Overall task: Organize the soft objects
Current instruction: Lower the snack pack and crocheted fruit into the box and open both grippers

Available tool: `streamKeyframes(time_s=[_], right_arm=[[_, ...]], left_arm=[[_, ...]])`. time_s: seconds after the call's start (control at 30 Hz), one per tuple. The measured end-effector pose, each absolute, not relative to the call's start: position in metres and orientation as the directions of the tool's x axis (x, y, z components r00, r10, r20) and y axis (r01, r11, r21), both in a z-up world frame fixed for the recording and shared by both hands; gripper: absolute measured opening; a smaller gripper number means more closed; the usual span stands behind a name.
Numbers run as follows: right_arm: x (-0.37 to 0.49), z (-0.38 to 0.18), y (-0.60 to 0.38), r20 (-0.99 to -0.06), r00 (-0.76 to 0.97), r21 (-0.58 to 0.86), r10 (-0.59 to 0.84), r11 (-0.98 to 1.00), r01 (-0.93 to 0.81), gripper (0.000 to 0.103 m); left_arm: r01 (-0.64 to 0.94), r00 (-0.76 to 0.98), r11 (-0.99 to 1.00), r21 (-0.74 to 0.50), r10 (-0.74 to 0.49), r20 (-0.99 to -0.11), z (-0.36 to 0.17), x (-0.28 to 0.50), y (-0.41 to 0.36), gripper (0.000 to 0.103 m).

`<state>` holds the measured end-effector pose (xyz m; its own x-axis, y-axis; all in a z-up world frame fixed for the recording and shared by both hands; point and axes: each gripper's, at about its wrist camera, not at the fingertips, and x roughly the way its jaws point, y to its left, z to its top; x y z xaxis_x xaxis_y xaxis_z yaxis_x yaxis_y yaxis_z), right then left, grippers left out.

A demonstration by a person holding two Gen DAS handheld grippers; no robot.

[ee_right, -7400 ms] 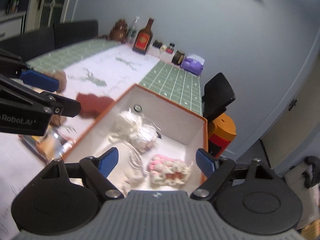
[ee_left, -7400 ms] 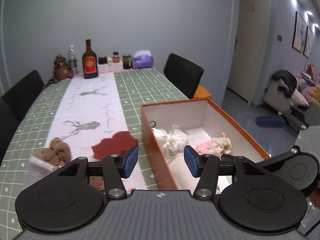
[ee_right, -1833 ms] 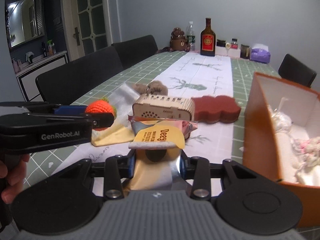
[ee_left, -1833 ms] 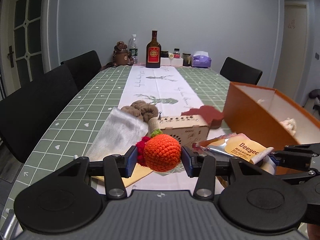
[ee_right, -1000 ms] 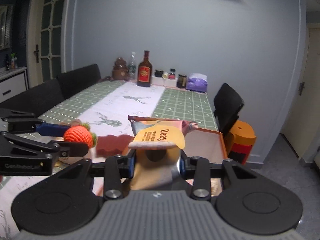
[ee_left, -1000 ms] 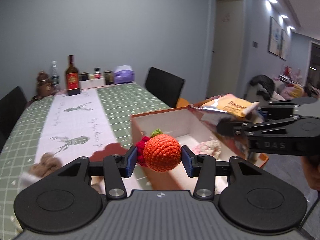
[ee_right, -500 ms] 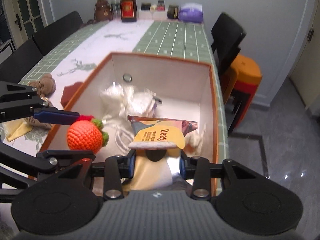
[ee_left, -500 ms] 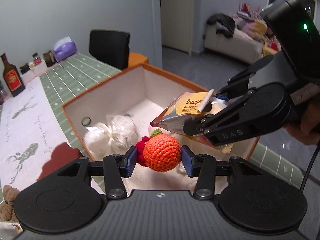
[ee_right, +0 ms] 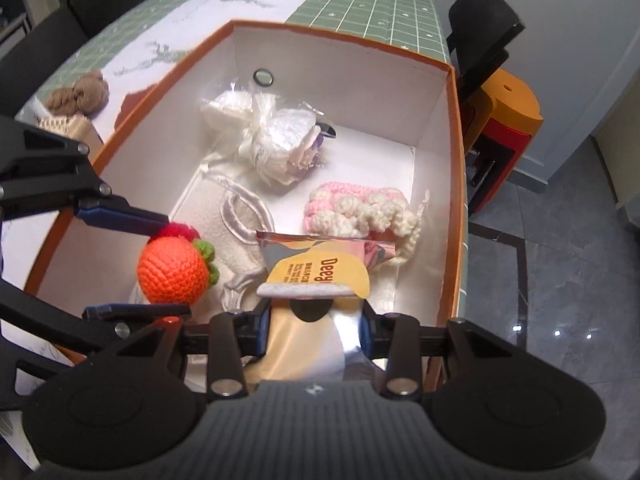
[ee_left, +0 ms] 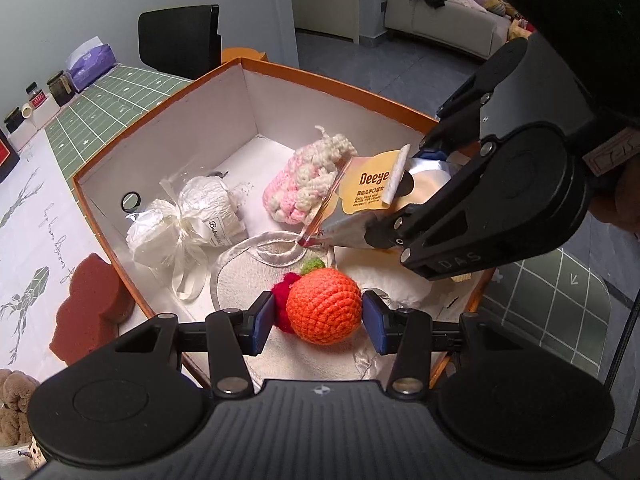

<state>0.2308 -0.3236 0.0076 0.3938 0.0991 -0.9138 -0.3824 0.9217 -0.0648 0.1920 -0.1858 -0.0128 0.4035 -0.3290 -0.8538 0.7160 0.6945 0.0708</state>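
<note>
My left gripper point(ee_left: 319, 318) is shut on an orange crocheted ball point(ee_left: 324, 306) with red and green tufts, held low inside the orange box point(ee_left: 160, 108). The ball also shows in the right wrist view point(ee_right: 172, 270). My right gripper point(ee_right: 316, 326) is shut on a silver and yellow wipes pack point(ee_right: 320, 276), held over the box's near right side; it also shows in the left wrist view point(ee_left: 368, 196). In the box lie a pink-and-white crocheted piece point(ee_right: 360, 210), a white bundle tied with ribbon point(ee_right: 272, 136) and a cream cloth with a satin edge point(ee_left: 260, 276).
A dark red sponge point(ee_left: 94, 304) lies on the table left of the box. A brown knitted bundle point(ee_right: 80, 94) and a wooden box point(ee_right: 64, 126) lie further left. Black chairs point(ee_right: 486, 28) and orange stools point(ee_right: 508, 116) stand beyond the box's far right.
Both grippers have moved lower into the box with their loads. The ball and the wipes pack now hang close above the cloth on the box floor.
</note>
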Motion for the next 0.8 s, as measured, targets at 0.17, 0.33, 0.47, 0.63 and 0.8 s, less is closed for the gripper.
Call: streamKeyframes(time_s=[0.17, 0.33, 0.47, 0.63, 0.8], right_arm=[[0.231, 0.003, -0.315, -0.924, 0.379, -0.126, 0.048, 0.899, -0.420, 0.040], [0.231, 0.002, -0.312, -0.930, 0.366, -0.146, 0.026, 0.890, -0.432, 0.041], [0.229, 0.002, -0.308, -0.929, 0.371, -0.163, 0.014, 0.882, -0.442, 0.049], [0.226, 0.015, -0.306, -0.914, 0.405, -0.191, 0.003, 0.879, -0.436, 0.056], [0.220, 0.035, -0.305, -0.885, 0.465, -0.205, 0.009, 0.890, -0.407, 0.056]], left_arm=[[0.709, 0.398, 0.702, 0.065, -0.323, -0.859, -0.013, 0.195, -0.188, 0.055], [0.708, 0.408, 0.703, 0.069, -0.327, -0.852, -0.013, 0.195, -0.188, 0.059], [0.708, 0.417, 0.702, 0.078, -0.327, -0.848, -0.012, 0.193, -0.187, 0.061], [0.719, 0.427, 0.690, 0.084, -0.343, -0.837, -0.007, 0.186, -0.184, 0.069], [0.706, 0.455, 0.705, 0.067, -0.380, -0.806, 0.005, 0.178, -0.172, 0.069]])
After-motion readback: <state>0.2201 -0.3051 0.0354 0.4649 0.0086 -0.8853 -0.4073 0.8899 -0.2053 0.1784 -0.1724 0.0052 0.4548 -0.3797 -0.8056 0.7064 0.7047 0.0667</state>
